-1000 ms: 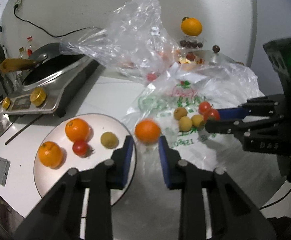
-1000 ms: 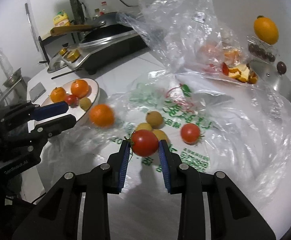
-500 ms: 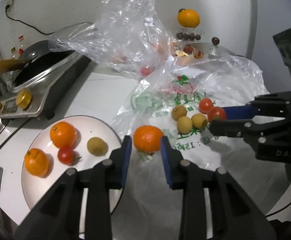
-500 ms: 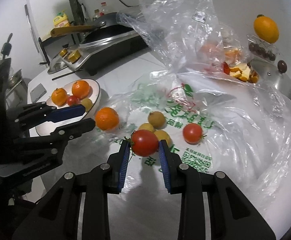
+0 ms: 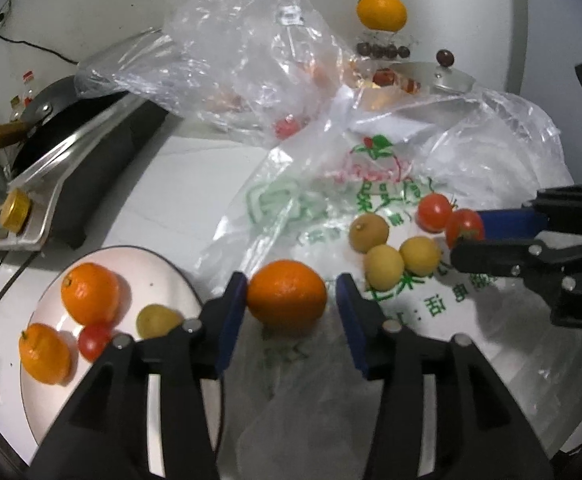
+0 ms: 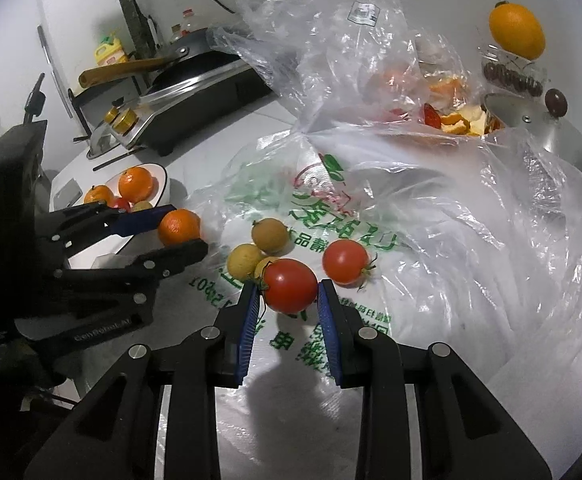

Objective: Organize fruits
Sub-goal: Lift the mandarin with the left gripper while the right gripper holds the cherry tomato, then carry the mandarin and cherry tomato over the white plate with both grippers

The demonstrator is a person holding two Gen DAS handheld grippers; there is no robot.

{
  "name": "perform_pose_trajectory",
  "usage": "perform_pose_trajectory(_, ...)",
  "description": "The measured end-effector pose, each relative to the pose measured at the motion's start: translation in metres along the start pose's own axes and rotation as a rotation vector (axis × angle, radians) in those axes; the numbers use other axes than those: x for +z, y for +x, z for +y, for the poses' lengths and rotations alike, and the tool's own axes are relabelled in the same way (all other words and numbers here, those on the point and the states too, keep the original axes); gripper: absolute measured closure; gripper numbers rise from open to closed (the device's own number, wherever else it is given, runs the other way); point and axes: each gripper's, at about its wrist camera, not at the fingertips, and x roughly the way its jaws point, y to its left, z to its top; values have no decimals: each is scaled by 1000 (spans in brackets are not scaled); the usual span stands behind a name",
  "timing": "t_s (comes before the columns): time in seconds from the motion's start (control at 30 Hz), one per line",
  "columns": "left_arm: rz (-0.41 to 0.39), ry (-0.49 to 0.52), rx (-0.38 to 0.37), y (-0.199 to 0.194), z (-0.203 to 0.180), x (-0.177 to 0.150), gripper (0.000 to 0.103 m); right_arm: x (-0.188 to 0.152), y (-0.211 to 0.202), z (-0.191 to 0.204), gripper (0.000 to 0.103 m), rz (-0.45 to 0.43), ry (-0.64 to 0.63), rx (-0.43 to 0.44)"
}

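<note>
orange: round orange citrus fruit [image 5: 287,298] sits on the crinkled printed plastic bag [image 5: 331,200], just right of the white round plate [image 5: 163,264], between the left tongs' blue pads.
orange handling: firm, light, waxy peel; likely rolls on the slick film. Best taken across the middle, pads on opposite sides, low enough to avoid pinching the bag.
left tongs: left tongs [image 5: 291,300] are opening, the orange in the gap. Left pad looks to be at the peel, right pad stands clear, so no grip.
tomato: small red tomato [image 6: 290,285] is clamped in the right tongs [image 6: 289,298], pads on both sides, on or barely above the bag, cannot tell which.
tomato handling: thin skin, soft, bruises easily; light squeeze only, mid-body, clear of the green stem.
pose: both tools pitch steeply down toward the table, fingers side by side and level; the right tool comes in across the left tool's view from the right.
plate: already holds two oranges, one tomato and one yellowish fruit; room left near the rim.
rest on bag: second tomato [image 6: 345,261], three small yellow-brown fruits [image 6: 269,235].
</note>
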Motion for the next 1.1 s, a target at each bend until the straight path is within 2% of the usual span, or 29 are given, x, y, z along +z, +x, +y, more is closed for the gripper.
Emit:
perform_pose_trajectory(0.13,18,2,-24,4,-1,2,55,1,1,-6,71,-4,11,5)
perform_pose_trajectory(0.27,13,17,-29,2,-4,2,62,1,4,-9,71,-2,17,11)
perform_pose_trajectory(0.63,-41,1,-45,-23,-3,3,63,3,-5,-1,71,-21,0,3)
perform_pose_trajectory(0.9,-52,-28,-44,-37,7,-6,63,4,-13,15,71,-31,-24,-3)
perform_pose_trajectory(1.1,-70,-79,-42,-47,18,-12,62,4,-14,25,71,-26,-34,-8)
